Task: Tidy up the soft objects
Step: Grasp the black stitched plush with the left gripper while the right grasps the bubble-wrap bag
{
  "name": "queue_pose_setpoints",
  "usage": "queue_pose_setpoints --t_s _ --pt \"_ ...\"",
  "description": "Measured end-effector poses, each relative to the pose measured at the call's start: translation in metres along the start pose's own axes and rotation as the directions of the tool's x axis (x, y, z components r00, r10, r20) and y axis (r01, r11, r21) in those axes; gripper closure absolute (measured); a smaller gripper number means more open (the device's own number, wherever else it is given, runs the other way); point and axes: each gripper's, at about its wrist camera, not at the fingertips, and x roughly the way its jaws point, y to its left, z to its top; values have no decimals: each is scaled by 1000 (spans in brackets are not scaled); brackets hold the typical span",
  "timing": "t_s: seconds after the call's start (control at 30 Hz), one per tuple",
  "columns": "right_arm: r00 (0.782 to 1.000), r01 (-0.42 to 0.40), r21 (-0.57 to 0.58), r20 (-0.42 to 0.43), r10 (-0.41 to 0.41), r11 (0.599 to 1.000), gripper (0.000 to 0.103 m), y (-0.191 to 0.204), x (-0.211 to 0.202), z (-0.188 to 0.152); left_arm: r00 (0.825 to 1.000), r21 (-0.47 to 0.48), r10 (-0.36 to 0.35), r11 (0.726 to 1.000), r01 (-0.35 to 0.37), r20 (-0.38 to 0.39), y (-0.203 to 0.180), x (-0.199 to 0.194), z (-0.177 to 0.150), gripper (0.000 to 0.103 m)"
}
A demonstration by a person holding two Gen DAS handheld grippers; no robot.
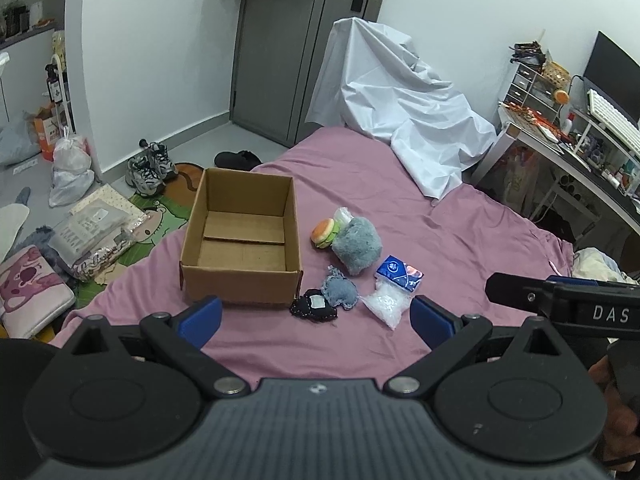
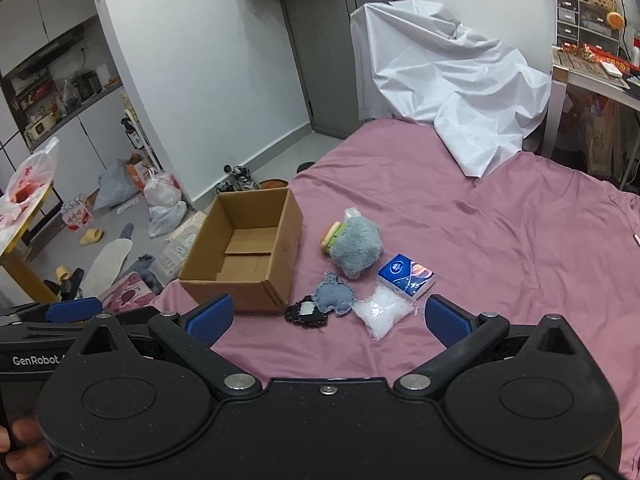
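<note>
A pink bedsheet, smooth with shallow creases, fills the middle of both views. On it, left of centre, an open cardboard box of plain brown corrugated board is seen, rectangular, with its bottom flaps bare. Just right of the box a cluster of soft things is laid out: a small plush hamburger with a tan bun, touching a rounded grey fluffy toy; below these a blue-grey knitted pouch with a frilled edge, overlapping a black heart-shaped cushion bearing a pale patch. To the right a blue tissue pack, glossy and boxy, rests against a clear plastic bag of white granules.

The left gripper is held low in the left wrist view, its blue ribbed pads wide apart and nothing between them. The right gripper is likewise spread open and empty above the near edge of the sheet.

In the upper right a crumpled white cover is draped over furniture and onto the bed. A grey door stands at top centre, sneakers lie on the floor at left, and a cluttered desk lines the right edge.
</note>
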Motion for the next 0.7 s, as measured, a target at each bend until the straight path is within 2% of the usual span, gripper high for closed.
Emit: queue_pose_setpoints --t_s 0.13,0.53,0.7 --pt "999 -14 44 -43 16 999 0 -13 20 7 1000 -10 2 1000 -2 -18 3 21 5 3" --pt "987 12 184 -158 18 983 0 -47 87 19 997 -96 -14 995 6 -76 11 84 14 6" --pt "981 17 250 -194 32 968 3 -57 113 21 994 -148 -33 989 18 -102 14 109 15 12"
